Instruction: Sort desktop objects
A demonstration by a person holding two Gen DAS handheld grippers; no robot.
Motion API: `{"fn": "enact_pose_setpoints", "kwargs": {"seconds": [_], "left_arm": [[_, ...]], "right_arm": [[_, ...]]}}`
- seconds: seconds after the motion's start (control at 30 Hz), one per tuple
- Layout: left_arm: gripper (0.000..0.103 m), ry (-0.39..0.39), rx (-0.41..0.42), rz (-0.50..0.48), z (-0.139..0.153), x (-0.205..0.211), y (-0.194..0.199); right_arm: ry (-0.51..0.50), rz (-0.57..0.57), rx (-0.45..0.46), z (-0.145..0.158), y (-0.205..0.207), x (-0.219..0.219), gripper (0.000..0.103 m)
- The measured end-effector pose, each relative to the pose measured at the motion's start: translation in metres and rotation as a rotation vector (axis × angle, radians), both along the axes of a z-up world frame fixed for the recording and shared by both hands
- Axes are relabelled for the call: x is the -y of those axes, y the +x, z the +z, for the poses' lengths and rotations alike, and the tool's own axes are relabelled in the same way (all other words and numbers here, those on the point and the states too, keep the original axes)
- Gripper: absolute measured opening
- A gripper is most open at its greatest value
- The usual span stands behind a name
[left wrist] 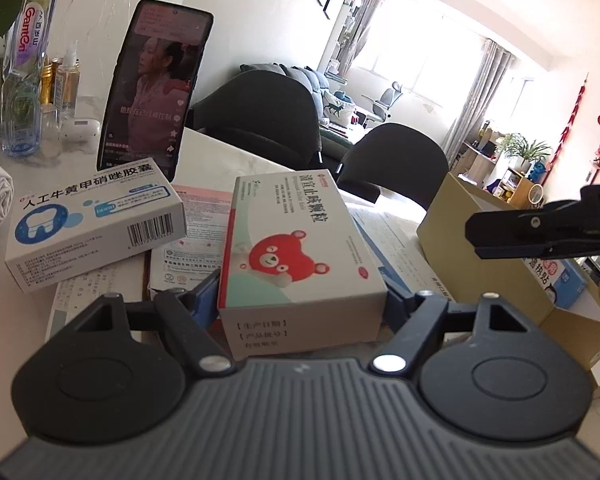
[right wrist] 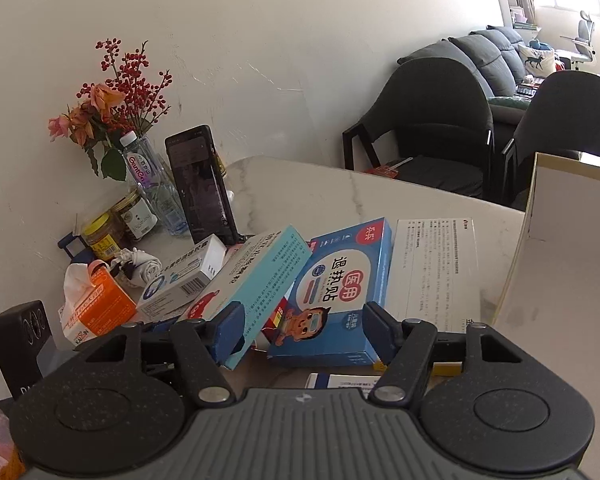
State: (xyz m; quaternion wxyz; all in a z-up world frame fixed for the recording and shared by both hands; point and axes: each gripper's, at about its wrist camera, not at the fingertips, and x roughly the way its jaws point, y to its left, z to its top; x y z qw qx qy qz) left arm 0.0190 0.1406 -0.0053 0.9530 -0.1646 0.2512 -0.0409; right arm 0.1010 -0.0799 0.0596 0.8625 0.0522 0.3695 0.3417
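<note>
Left wrist view shows the left tool (left wrist: 302, 292) pinching the near end of a white cardboard medicine box with a red bear (left wrist: 296, 248), its long axis running away toward the worktop's far edge, over scattered leaflets.

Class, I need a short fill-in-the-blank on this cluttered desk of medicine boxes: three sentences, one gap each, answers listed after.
1. The box between the left gripper's fingers shows a red ____ on its top face.
2. The phone stands upright with its screen ____.
3. The box with the tooth picture lies to the ____ of the red-bear box in the left wrist view.

Missing words: bear; on; left
</note>
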Motion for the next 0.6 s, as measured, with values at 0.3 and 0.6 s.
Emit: {"fn": "enact_pose_setpoints", "kwargs": {"seconds": [0.3, 0.6], "left_arm": [[0.077, -0.042, 0.011, 0.0, -0.005, -0.008, -0.005], [0.077, -0.134, 0.024, -0.01, -0.01, -0.017, -0.013]], "right_arm": [[0.091, 0.005, -0.159, -0.016, 0.014, -0.016, 0.067], [0.124, 0.026, -0.261, -0.029, 0.023, -0.035, 0.067]]}}
